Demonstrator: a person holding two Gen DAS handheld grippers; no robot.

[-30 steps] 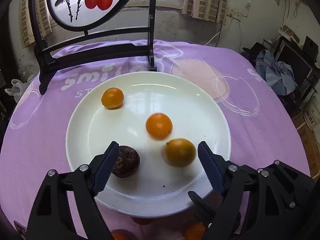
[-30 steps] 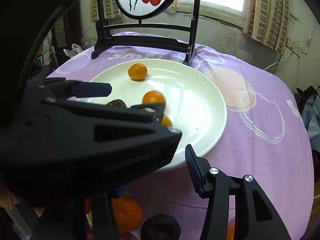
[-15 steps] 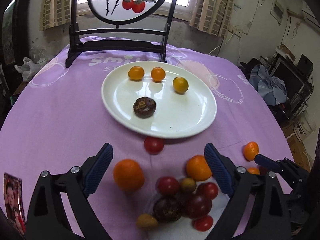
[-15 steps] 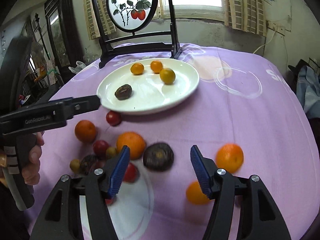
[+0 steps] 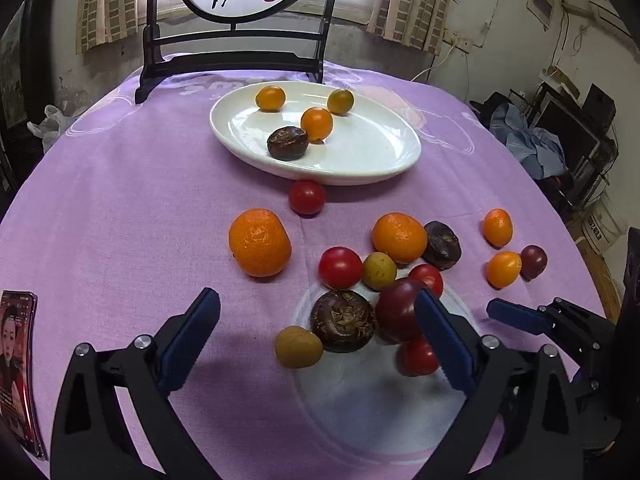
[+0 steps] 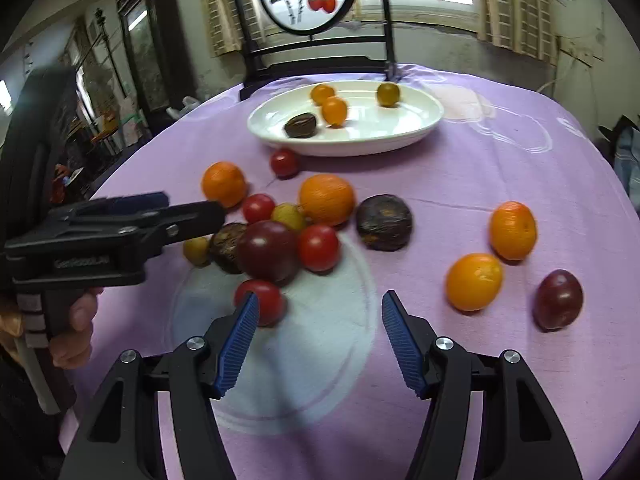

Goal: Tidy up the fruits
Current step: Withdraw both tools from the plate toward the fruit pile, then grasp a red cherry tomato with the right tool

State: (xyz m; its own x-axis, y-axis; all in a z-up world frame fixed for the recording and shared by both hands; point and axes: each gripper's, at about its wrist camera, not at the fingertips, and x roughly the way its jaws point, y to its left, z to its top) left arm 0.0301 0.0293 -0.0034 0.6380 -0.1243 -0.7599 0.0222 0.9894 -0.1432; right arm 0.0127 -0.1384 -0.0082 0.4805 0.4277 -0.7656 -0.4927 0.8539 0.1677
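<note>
While both claws hang released, left claw (image 5: 316,338) widening, red tomato (image 5: 418,356) half hidden behind its finger

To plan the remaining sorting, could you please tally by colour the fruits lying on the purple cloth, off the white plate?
Red fruits: 4
Orange fruits: 4
Dark brown wrinkled fruits: 2
Dark purple fruits: 2
Yellow-green fruits: 2
Total: 14
</note>
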